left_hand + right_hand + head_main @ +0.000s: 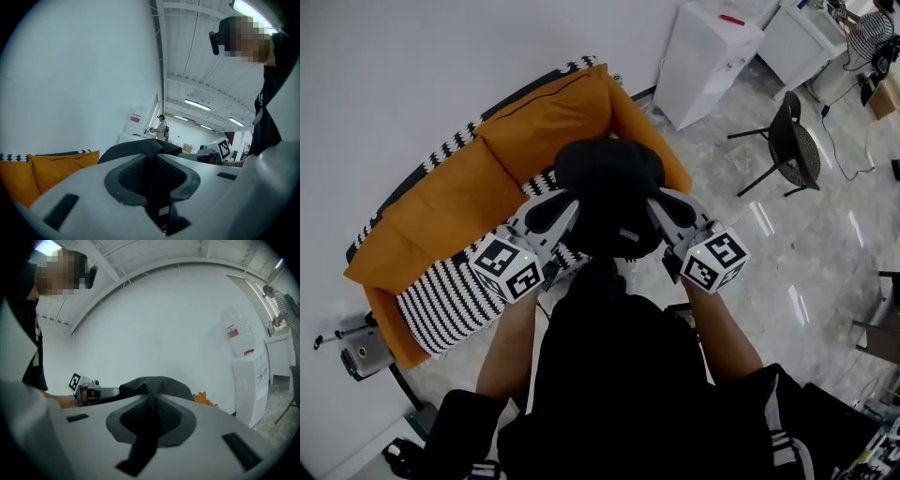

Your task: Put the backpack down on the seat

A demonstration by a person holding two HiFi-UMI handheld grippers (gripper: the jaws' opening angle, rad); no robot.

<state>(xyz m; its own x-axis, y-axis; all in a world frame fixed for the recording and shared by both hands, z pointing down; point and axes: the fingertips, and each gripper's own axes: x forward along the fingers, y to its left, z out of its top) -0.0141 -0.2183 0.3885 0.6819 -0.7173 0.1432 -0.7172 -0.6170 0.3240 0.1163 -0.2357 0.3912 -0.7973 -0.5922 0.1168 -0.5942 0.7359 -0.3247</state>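
Note:
A black backpack (609,197) hangs in the air over the orange sofa (534,122), just in front of its black-and-white striped seat (450,295). My left gripper (555,214) holds its left side and my right gripper (666,216) its right side. In the left gripper view a black strap (157,197) is pinched between the shut jaws, with the backpack's top (140,147) beyond. The right gripper view shows another black strap (145,437) clamped in its jaws, below the backpack's bulk (161,383).
A white cabinet (708,61) stands right of the sofa, a black chair (787,145) farther right on the tiled floor. A grey device (361,352) sits by the sofa's left end. A person in a striped shirt (867,33) stands far off.

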